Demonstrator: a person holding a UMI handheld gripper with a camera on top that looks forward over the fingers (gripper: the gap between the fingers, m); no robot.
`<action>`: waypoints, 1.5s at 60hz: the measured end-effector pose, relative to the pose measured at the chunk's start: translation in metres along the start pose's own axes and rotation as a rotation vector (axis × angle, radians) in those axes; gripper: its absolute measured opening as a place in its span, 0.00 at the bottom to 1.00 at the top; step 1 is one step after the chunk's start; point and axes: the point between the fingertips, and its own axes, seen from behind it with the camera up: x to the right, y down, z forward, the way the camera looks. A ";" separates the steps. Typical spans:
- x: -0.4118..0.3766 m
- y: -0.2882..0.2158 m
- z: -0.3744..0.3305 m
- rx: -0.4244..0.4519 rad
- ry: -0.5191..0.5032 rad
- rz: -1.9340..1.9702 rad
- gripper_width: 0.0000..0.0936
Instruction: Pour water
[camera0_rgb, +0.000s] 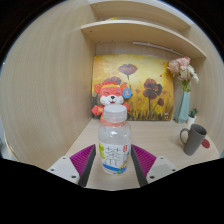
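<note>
A clear plastic bottle (114, 140) with a white cap and a pale tea label stands upright on the light wooden table (160, 160). It is between the two fingers of my gripper (114, 152), close to the camera. The magenta pads (84, 160) flank it on both sides, each with a narrow gap showing, so the gripper is open. A dark grey mug (193, 138) stands on the table beyond the right finger, its handle turned toward the right.
An orange and white toy figure (112, 98) sits behind the bottle in front of a flower painting (140, 85). A vase of pink flowers (183, 88) and a small plant (192, 116) stand behind the mug. Wooden shelves (130, 28) hang overhead.
</note>
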 end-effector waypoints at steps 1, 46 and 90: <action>0.000 -0.001 0.003 0.003 0.003 -0.002 0.76; 0.024 -0.043 0.024 0.119 -0.118 0.224 0.40; 0.213 -0.117 0.007 0.063 -0.308 1.719 0.41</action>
